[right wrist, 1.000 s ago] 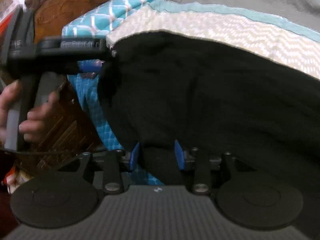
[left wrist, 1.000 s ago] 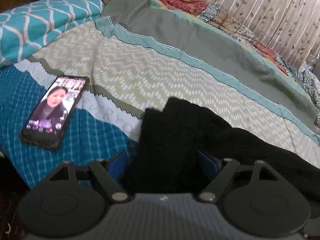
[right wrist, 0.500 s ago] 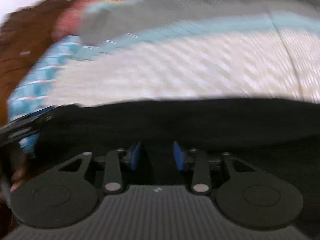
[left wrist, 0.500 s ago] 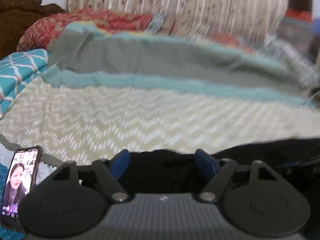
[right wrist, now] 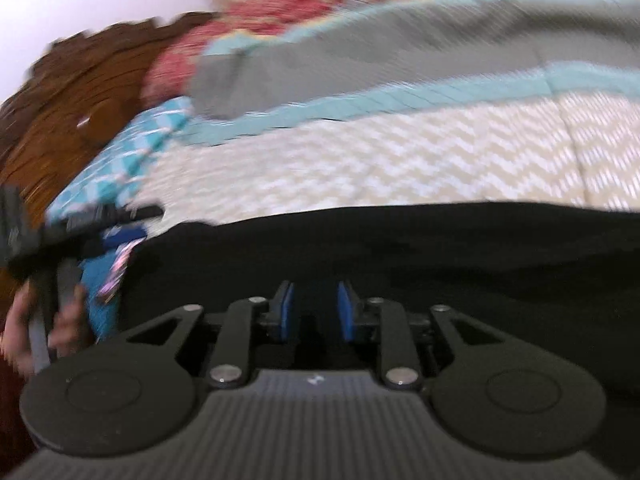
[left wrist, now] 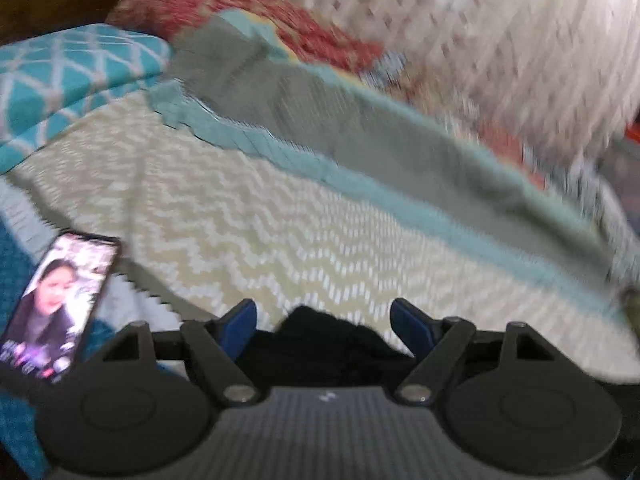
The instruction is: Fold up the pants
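Observation:
The black pants [right wrist: 400,256] lie across the patterned bedspread in the right wrist view, blurred by motion. My right gripper [right wrist: 314,310] has its blue pads close together on a fold of the black cloth. In the left wrist view a bunch of the pants [left wrist: 320,332] sits low between the wide-set blue pads of my left gripper [left wrist: 324,320], whose jaws stand open. The left gripper [right wrist: 84,236] also shows at the far left of the right wrist view, in a hand.
A phone [left wrist: 56,304] with a lit screen lies on the bedspread [left wrist: 280,220] at the left. A teal patterned pillow [left wrist: 68,72] and a red one [left wrist: 240,12] lie at the head. A wooden headboard [right wrist: 80,100] stands behind, a curtain [left wrist: 500,40] at the right.
Both grippers have swung up and around, so the pants have dropped low in both views. The left gripper's jaws stay wide; the right stays closed on the cloth.

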